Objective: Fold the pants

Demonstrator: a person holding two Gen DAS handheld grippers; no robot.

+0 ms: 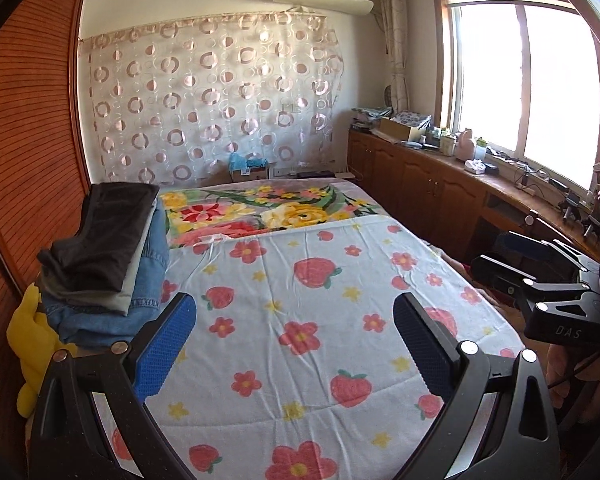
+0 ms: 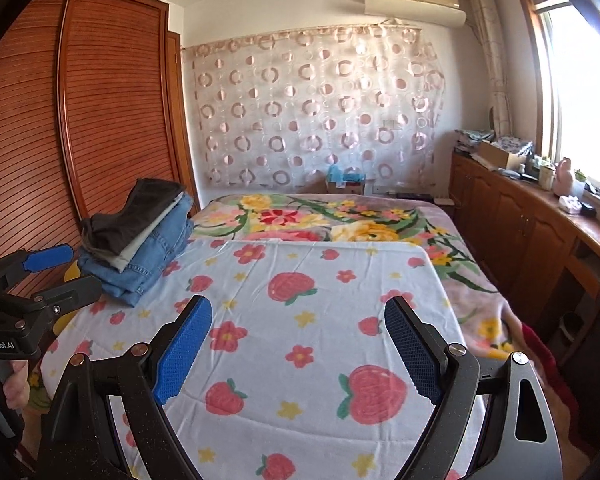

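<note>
We are holding both grippers (image 1: pixel 294 344) (image 2: pixel 298 346) agape and empty, the pants stack (image 1: pixel 104 256) lying upper left, nearer our left gripper.

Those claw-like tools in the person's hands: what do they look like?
Each is a black angular metal frame with silver rivets and two fingers faced with blue textured pads. The left gripper carries "GenRobot.AI" on its side; the right gripper reads "DAS", with a thin black cable trailing below.

Stack of folded pants (image 1: pixel 100 256): black pair on top, grey next, blue denim below, at bed's (image 1: pixel 340 380) left edge.
</note>
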